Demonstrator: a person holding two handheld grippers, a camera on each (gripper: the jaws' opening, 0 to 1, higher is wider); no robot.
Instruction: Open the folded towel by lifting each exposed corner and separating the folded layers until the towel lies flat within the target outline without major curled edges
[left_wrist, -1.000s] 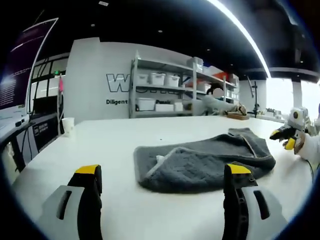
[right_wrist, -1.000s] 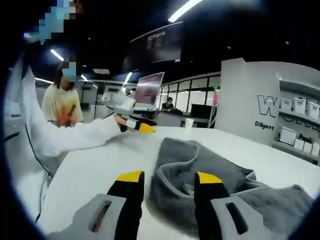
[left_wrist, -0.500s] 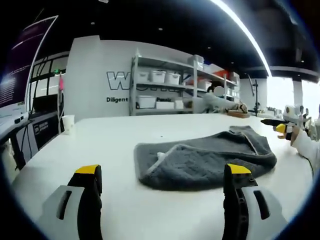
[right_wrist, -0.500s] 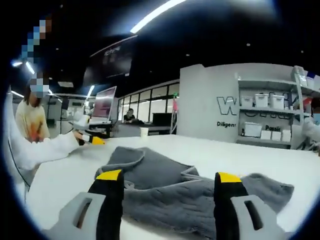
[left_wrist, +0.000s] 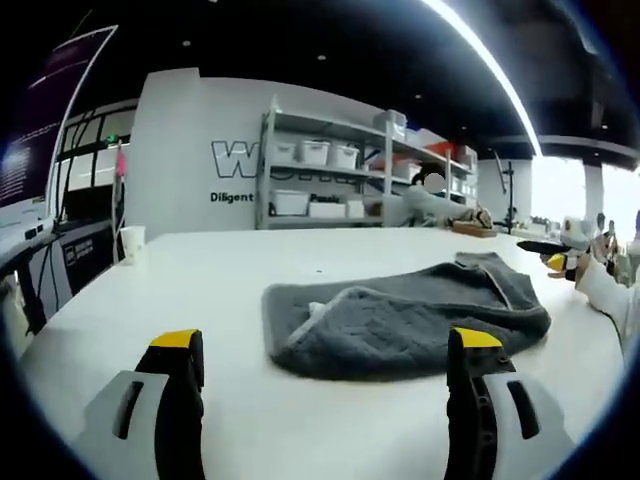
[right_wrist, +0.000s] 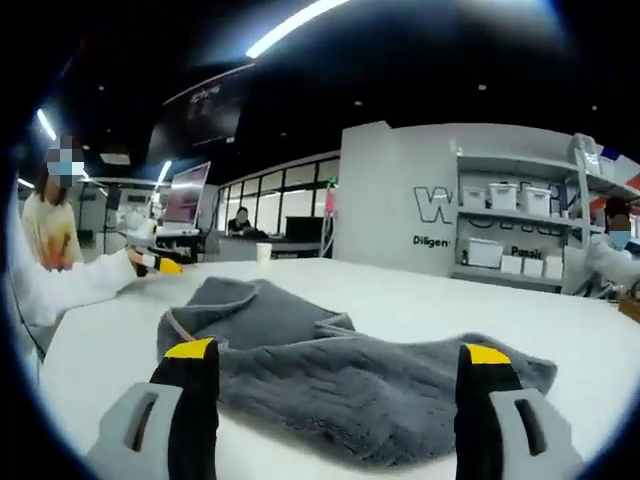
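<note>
A grey towel (left_wrist: 405, 315) lies folded and rumpled on the white table (left_wrist: 220, 270), just beyond my left gripper (left_wrist: 325, 345), whose yellow-tipped jaws stand wide open with nothing between them. The same grey towel (right_wrist: 330, 365) spreads low across the right gripper view, with a folded layer raised at its far left. My right gripper (right_wrist: 338, 357) is open, its jaws set wide apart in front of the towel's near edge. The right gripper (left_wrist: 560, 255) shows small at the far right of the left gripper view, and the left gripper (right_wrist: 158, 265) shows beyond the towel at the left of the right gripper view.
A white paper cup (left_wrist: 131, 243) stands at the table's far left edge. Metal shelves (left_wrist: 330, 185) with white bins line the back wall. A person in a yellow shirt (right_wrist: 45, 230) stands at the left of the table. A sleeve (right_wrist: 60, 290) reaches over the table there.
The right gripper has swung right and opened wider, so the towel now spreads across its view. The left gripper view has barely shifted. The towel has not moved.
</note>
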